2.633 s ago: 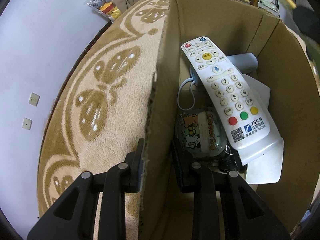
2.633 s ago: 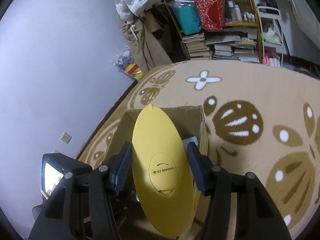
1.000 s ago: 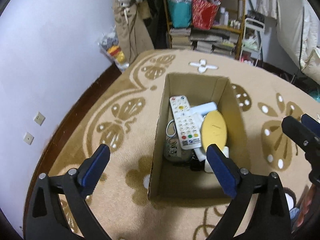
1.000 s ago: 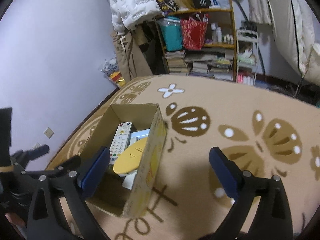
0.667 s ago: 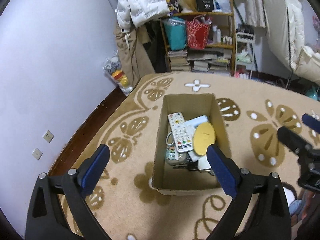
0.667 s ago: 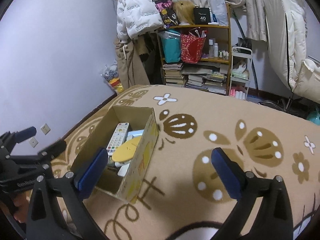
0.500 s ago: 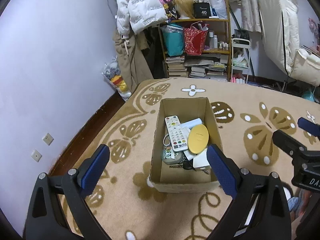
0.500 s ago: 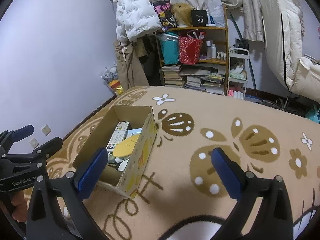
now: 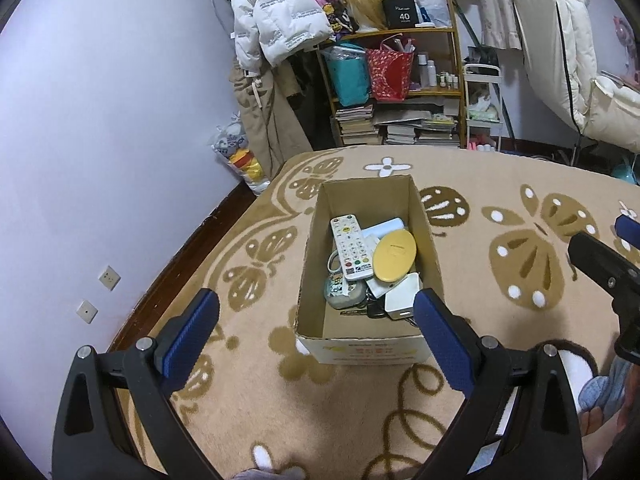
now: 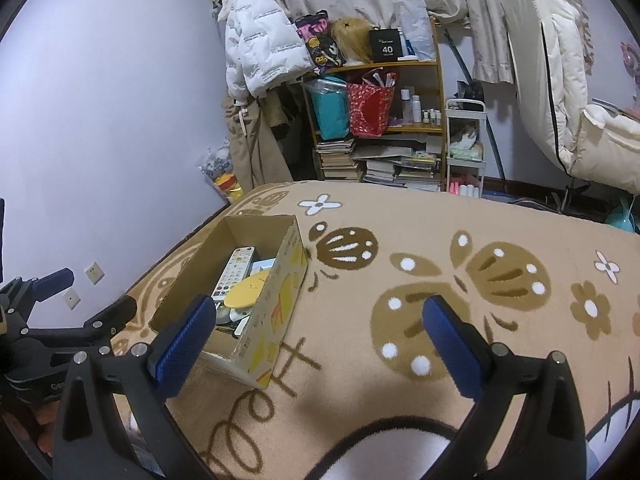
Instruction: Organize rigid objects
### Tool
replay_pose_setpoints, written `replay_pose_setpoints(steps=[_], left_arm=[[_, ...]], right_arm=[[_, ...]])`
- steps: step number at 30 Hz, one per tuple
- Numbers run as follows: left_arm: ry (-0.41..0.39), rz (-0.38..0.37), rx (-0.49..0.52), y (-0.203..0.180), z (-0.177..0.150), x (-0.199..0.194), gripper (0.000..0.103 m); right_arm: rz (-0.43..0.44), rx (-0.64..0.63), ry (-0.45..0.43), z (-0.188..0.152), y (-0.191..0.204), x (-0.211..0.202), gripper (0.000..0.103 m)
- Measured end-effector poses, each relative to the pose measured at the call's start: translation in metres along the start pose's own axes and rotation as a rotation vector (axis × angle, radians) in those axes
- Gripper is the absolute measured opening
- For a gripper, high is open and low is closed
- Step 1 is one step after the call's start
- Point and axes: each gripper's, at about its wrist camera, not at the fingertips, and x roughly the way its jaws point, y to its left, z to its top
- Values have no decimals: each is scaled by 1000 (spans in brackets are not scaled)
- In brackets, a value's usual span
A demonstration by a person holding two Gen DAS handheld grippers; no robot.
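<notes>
An open cardboard box [image 9: 312,256] stands on the patterned beige rug. Inside lie a white remote [image 9: 351,251], a yellow oval case [image 9: 394,255], a white block [image 9: 402,298], a round sticker-covered item [image 9: 342,290] and other small things. The box also shows in the right wrist view [image 10: 276,304], with the remote [image 10: 234,272] and yellow case [image 10: 248,290]. My left gripper [image 9: 316,332] is open and empty, held high above the box's near end. My right gripper [image 10: 316,332] is open and empty, over the rug right of the box.
A cluttered shelf [image 9: 394,92] with books, bags and bottles stands at the far wall, a white jacket [image 9: 272,20] hanging beside it. A toy bag [image 9: 240,156] sits by the lilac wall. A white cart [image 10: 466,148] and folded bedding [image 10: 580,92] are at right.
Both grippers have let go and opened: the left left the box wall, the right released the yellow case into the box. Both have since risen and pulled back from the box.
</notes>
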Motion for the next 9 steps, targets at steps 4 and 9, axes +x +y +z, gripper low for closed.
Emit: replay_pose_setpoints(steps=[4,9], left_arm=[[-21,-17,-11,2,-1,-4,97],[-22,-22,-13,2,0,-5,97]], right_arm=[[-1,13,1,-3,-3,1,103],[-2,9,13,-6,-2,3,103]])
